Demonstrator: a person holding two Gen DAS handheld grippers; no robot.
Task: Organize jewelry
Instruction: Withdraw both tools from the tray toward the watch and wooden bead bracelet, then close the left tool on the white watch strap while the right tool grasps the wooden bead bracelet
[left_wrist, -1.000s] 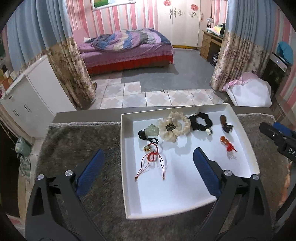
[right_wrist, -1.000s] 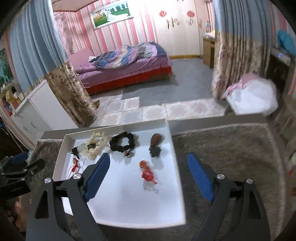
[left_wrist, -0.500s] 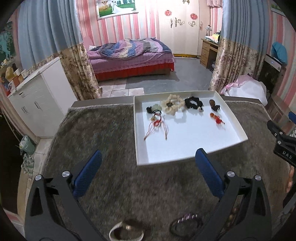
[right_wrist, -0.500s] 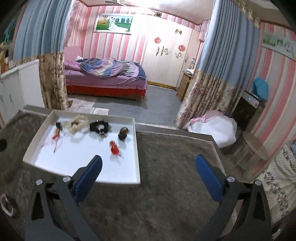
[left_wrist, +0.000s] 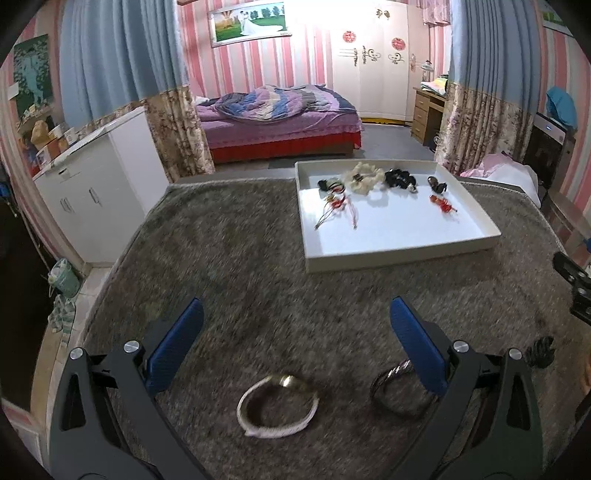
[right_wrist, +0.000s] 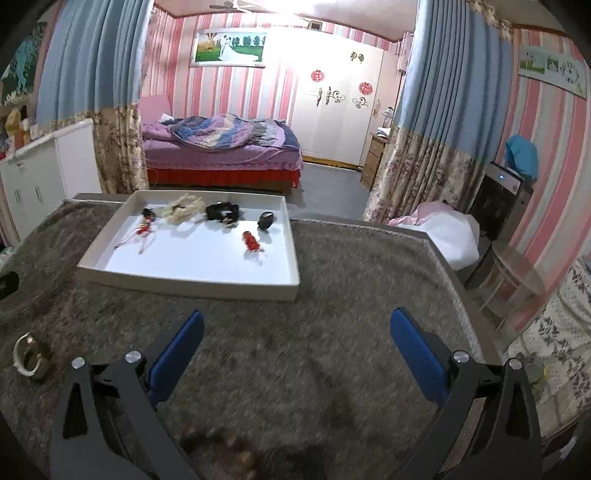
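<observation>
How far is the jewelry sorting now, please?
Done: several pieces lie in the white tray. In hand: nothing; left claw and right claw are open. Left: white bangle, dark bracelet and brown beads on the rug.

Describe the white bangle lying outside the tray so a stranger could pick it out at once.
On the grey rug, nearer the camera than the white tray, two rings lie between the left gripper fingers. The white bangle is the left one, pale with a gold piece; its neighbour, the dark bracelet, looks metallic.
</observation>
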